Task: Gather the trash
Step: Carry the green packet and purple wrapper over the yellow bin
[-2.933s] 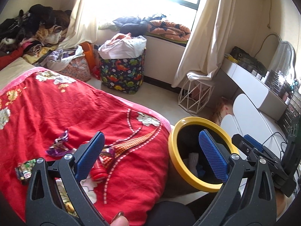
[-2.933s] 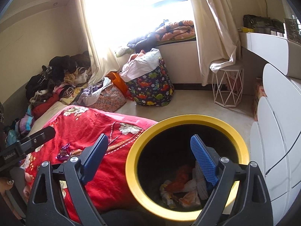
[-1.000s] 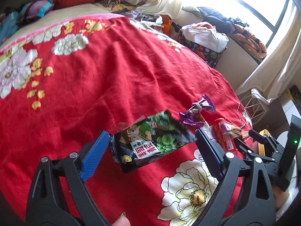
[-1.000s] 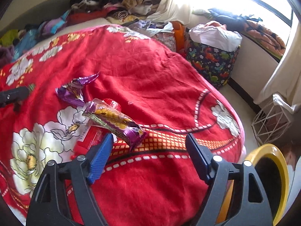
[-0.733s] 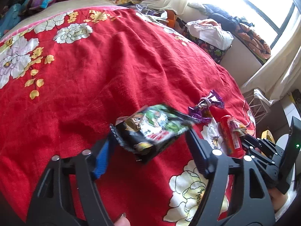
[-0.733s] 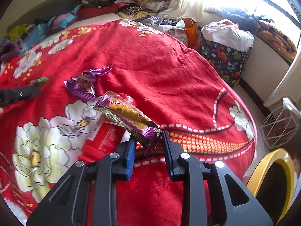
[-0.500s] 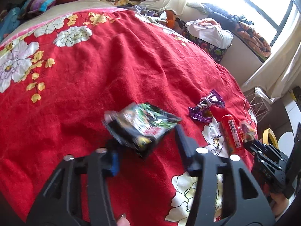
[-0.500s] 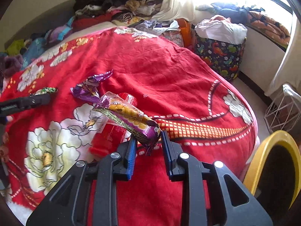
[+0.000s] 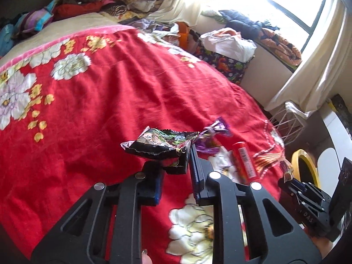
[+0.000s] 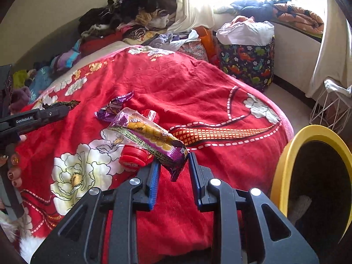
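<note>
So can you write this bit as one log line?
left gripper: shut on black-green snack packet | right gripper: shut on purple biscuit wrapper | red tube, purple foil wrapper: on red blanket

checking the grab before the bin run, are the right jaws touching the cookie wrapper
Touching. The right wrist view shows the right gripper with both jaws pinching the purple end of the cookie wrapper, lifted above the red blanket.

Black triangular-framed left gripper [image 9: 176, 160], right gripper [image 10: 172, 169], blue jaws, silver screws, white "GenRobot.AI" lettering
</note>
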{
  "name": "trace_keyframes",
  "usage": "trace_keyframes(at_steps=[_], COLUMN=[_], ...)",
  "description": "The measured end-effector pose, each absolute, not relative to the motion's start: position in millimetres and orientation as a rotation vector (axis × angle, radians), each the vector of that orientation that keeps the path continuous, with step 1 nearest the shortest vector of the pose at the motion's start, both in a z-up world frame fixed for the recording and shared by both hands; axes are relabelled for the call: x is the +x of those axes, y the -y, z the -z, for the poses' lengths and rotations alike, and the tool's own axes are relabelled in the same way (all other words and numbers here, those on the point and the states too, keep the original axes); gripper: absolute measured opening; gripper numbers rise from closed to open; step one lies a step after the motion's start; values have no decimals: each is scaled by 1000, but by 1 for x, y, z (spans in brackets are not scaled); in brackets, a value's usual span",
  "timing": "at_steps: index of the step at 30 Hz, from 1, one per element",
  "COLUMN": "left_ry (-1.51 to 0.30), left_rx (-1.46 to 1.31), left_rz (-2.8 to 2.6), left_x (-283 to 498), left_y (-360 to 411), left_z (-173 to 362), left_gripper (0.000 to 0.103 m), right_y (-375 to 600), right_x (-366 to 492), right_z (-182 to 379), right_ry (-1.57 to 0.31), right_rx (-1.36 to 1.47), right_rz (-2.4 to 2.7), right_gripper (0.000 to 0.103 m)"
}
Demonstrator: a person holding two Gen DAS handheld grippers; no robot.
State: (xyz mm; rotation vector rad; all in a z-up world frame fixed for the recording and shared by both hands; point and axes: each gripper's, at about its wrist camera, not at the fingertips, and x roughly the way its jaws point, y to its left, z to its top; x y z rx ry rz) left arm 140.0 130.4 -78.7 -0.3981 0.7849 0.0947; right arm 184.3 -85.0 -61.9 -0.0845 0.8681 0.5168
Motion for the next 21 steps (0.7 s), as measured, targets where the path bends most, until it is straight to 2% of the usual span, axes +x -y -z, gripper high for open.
trace_keyframes(at_steps=[21], left_ry=[-744], left_rx=[-285], left_rz=[107], left_x=[150], left_y=[-46], left_z=[46], left_gripper=[10], right_y=[139], right_x=[177], right_z=[36], right_ry=[-810], right_rx=[36], right_rz=[-435], right_gripper=[25])
